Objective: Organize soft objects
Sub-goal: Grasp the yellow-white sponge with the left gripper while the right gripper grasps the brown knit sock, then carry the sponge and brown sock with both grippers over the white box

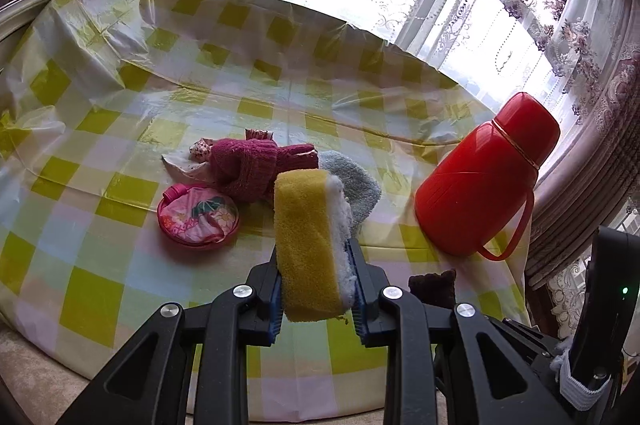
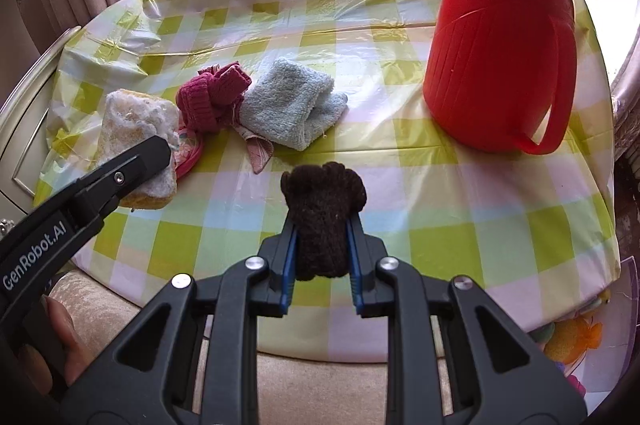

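My left gripper [image 1: 316, 259] is shut on a yellow and white sponge [image 1: 308, 237], held off the checked tablecloth [image 1: 96, 289]. In the right wrist view the same sponge [image 2: 136, 117] shows at the left with one black finger [image 2: 152, 153] across it. My right gripper [image 2: 322, 225] is shut on a dark brown knitted glove [image 2: 324, 193], whose top bulges above the blue pads. On the table lie a magenta knitted piece [image 2: 212, 97], a folded light blue towel [image 2: 292, 105] and a round pink pouch [image 1: 198, 217].
A tall red thermos jug [image 2: 504, 45] with a handle stands at the table's right. A scrap of patterned cloth [image 2: 260, 153] lies in front of the towel. Lace curtains [image 1: 560, 25] hang behind the table. A beige cushion [image 2: 320, 377] lies below the front edge.
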`<action>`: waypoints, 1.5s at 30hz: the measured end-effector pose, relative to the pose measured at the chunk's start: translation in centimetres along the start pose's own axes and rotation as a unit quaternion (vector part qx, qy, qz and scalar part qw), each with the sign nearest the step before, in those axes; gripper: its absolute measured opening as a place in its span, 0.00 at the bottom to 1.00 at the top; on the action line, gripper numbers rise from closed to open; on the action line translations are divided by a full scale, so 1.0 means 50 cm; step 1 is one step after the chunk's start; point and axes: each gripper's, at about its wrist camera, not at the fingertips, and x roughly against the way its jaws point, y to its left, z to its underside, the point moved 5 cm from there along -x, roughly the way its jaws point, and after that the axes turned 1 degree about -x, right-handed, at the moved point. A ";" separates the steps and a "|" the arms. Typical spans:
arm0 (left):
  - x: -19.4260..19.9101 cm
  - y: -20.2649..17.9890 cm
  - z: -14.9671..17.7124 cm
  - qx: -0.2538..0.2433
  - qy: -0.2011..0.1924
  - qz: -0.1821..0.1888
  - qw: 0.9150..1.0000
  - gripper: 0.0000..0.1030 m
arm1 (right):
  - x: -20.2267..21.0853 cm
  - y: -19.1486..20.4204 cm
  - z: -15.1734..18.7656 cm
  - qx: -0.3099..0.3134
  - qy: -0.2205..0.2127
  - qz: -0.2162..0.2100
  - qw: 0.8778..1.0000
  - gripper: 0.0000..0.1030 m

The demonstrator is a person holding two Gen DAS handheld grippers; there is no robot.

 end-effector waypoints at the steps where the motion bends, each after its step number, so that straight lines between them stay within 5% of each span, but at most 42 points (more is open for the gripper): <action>1: 0.002 -0.013 0.006 -0.005 0.003 0.005 1.000 0.27 | 0.009 -0.011 0.004 -0.005 -0.002 0.001 1.000 0.24; 17: 0.008 -0.266 0.111 -0.106 0.061 0.097 0.988 0.28 | 0.156 -0.292 0.105 -0.097 -0.018 0.074 0.992 0.24; 32: 0.020 -0.493 0.234 -0.204 0.128 0.213 0.947 0.28 | 0.276 -0.559 0.205 -0.192 -0.016 0.194 0.962 0.25; 34: 0.023 -0.519 0.247 -0.212 0.139 0.239 0.937 0.33 | 0.291 -0.587 0.218 -0.207 -0.015 0.210 0.956 0.28; 36: 0.022 -0.534 0.257 -0.219 0.144 0.246 0.933 0.50 | 0.303 -0.609 0.229 -0.220 -0.013 0.223 0.950 0.31; 40: 0.022 -0.539 0.266 -0.226 0.145 0.241 0.933 0.56 | 0.314 -0.637 0.239 -0.238 -0.013 0.234 0.942 0.66; 45: 0.018 -0.525 0.256 -0.221 0.139 0.219 0.940 0.58 | 0.299 -0.620 0.230 -0.229 -0.010 0.217 0.949 0.67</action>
